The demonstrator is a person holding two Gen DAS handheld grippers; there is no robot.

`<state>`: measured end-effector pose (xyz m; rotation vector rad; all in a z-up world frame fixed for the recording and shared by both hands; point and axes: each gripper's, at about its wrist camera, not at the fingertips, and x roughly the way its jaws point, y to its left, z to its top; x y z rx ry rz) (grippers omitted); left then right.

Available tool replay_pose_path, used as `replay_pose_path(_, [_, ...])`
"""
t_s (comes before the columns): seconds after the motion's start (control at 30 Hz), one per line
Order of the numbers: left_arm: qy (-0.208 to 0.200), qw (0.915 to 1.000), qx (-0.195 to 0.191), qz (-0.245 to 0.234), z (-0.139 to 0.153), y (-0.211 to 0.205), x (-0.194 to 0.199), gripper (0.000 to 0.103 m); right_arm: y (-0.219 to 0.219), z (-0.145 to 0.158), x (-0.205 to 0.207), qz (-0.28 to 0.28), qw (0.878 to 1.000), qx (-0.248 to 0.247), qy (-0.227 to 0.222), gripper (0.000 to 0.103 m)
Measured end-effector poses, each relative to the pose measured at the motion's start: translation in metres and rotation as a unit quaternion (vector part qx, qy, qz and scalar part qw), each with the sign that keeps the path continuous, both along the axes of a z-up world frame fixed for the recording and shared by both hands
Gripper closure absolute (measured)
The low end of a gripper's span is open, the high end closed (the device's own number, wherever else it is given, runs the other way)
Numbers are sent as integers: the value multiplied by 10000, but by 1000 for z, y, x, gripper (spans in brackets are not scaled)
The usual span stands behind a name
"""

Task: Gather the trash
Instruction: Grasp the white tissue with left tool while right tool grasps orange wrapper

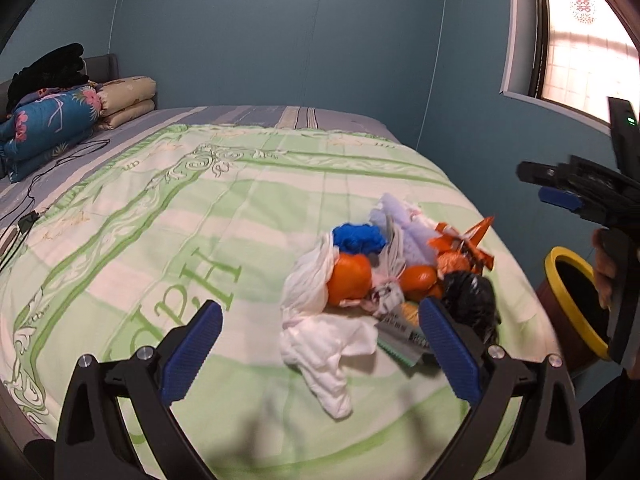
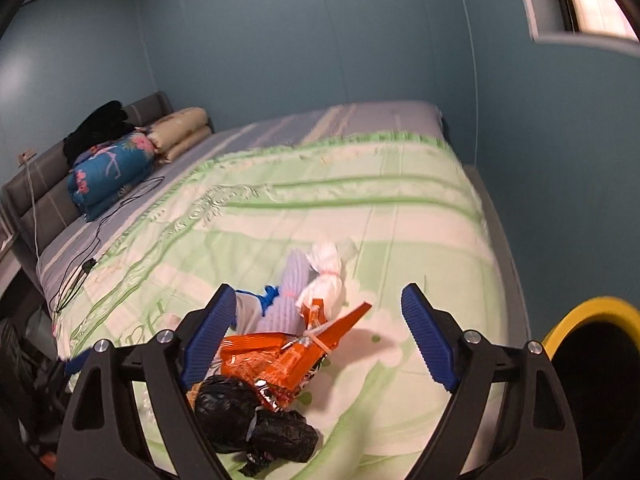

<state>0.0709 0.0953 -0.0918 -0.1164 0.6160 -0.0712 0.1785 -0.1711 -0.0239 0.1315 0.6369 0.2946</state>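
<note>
Left wrist view: a heap of trash point(image 1: 394, 276) sits on a green-and-white bedspread point(image 1: 192, 216) near the bed's right edge, ahead and slightly right of the left gripper point(image 1: 320, 356). Its fingers point(image 1: 192, 352) stand wide apart and hold nothing; a white crumpled tissue point(image 1: 328, 356) lies between them, untouched, while the right-hand finger overlaps a dark plastic bag point(image 1: 474, 296) at the heap's near-right corner. The right gripper point(image 1: 560, 192) hangs at the frame's right edge, above a yellow-rimmed bin point(image 1: 568, 276) beside the bed.

Right wrist view: the right gripper point(image 2: 320, 336) has its fingers point(image 2: 430, 340) spread wide and empty. An orange snack wrapper point(image 2: 288, 356) lies between them, nearer the left finger, its long axis running from lower left to upper right. The black bag point(image 2: 248, 420) lies nearest the camera, lower left. The bin point(image 2: 580, 320) stands just right of the bed edge, so the right hand looks the better placed to carry trash across.
</note>
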Motion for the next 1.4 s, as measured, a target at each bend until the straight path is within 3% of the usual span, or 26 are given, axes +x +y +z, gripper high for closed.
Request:
replay_pose_path(0.2, [87, 9997, 145, -199, -15, -7, 3, 8, -5, -36, 35, -262, 9951, 453, 841, 24])
replay_pose_path(0.27, [98, 9995, 229, -206, -18, -10, 5, 8, -2, -44, 40, -307, 9939, 395, 984, 29])
replay_pose_path(0.63, [414, 9990, 89, -138, -32, -8, 19, 8, 14, -66, 54, -156, 9895, 373, 1391, 39])
replay_pose_path(0.83, [490, 9983, 193, -230, -38, -15, 26, 11, 22, -74, 61, -103, 9885, 263, 1485, 47])
replay_pose_path(1.0, [588, 9970, 340, -363, -43, -25, 31, 23, 27, -79, 65, -32, 9877, 172, 1554, 55])
replay_pose_path(1.17, [749, 9957, 360, -412, -50, -28, 34, 43, 31, -79, 65, -23, 9881, 51, 1535, 69])
replay_pose_path(1.4, [807, 9952, 406, -367, -52, -26, 35, 68, 33, -76, 63, -55, 9891, -72, 1470, 75])
